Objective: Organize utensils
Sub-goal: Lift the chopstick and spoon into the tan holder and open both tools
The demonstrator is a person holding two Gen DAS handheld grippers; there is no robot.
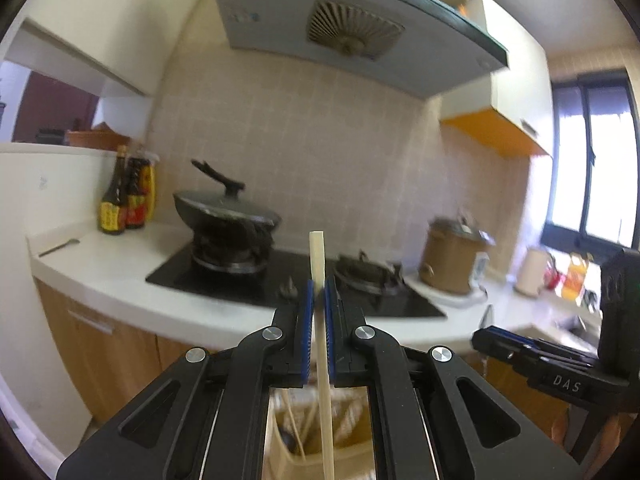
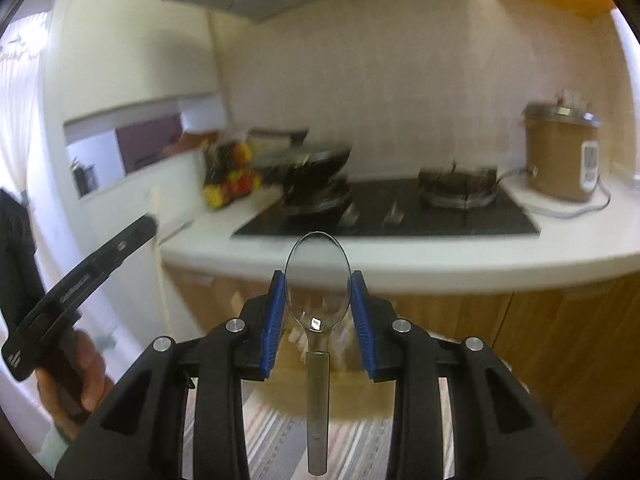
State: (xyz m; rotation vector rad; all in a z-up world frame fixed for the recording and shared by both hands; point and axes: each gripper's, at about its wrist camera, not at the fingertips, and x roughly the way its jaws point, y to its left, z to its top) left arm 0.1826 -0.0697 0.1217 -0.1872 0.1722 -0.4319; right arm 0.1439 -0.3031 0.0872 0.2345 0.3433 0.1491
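Facing stove (image 1: pixel 248 276), left gripper (image 1: pixel 319 292) pinches chopstick (image 1: pixel 318 264); right gripper (image 2: pixel 318 292) clasps spoon (image 2: pixel 318 276).

White surface (image 1: pixel 120 280) over wooden cabinets, bearing a black hob (image 1: pixel 224 280) with a lidded wok (image 1: pixel 224 210) on its left burner, two sauce bottles (image 1: pixel 126 196) at far left, a brown electric cooker (image 2: pixel 560 156) at right, cord trailing.

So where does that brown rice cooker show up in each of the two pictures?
Left wrist view: the brown rice cooker stands right of centre, on the counter beside the stove.
Right wrist view: rice cooker at the far right edge, on the counter.
Shared landmark: the black stove just left of it.
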